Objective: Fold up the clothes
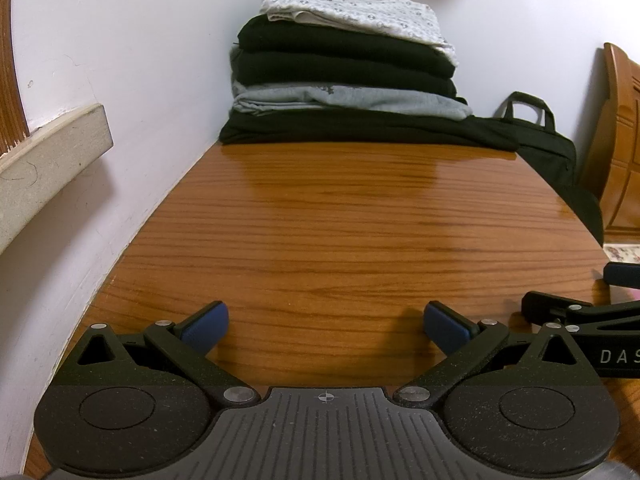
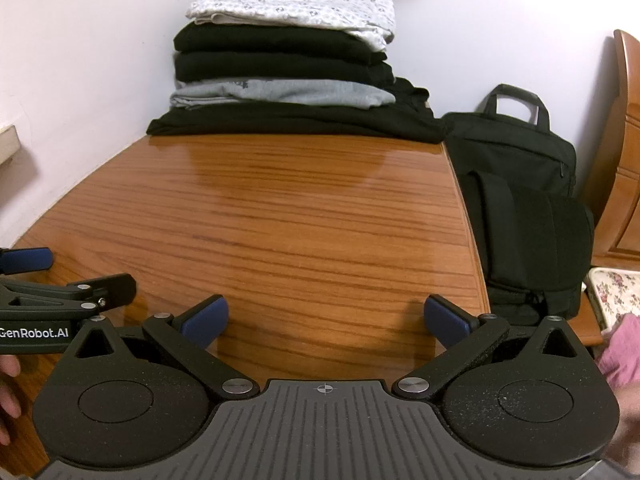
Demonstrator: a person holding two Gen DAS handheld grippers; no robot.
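In the left wrist view, your left gripper sits low over the glossy brown wood-grain table with its jaws spread wide and nothing between the blue pads. The task items — a stack of folded clothes — stand at the far end of the table, in the corner against the white wall. From the top down, the stack reads: a white garment with a small grey print, two black folded garments, a grey folded garment, and a wide black garment lying flat on the table as the base. Past the table's right edge stands a black fabric bag with carry handles. At the right border of this view you see part of the right gripper, alongside yours over the table. In the right wrist view, your right gripper is likewise held low over the same table, jaws fully apart and empty, blue pads well separated. The stack of folded clothes is again at the far end, left of centre, well apart from both grippers. The black bag stands just beside the table's right edge, with a floral-print cushion near it. The left gripper enters from the left border — part of a hand shows below it, and a pink sleeve shows at the right edge.
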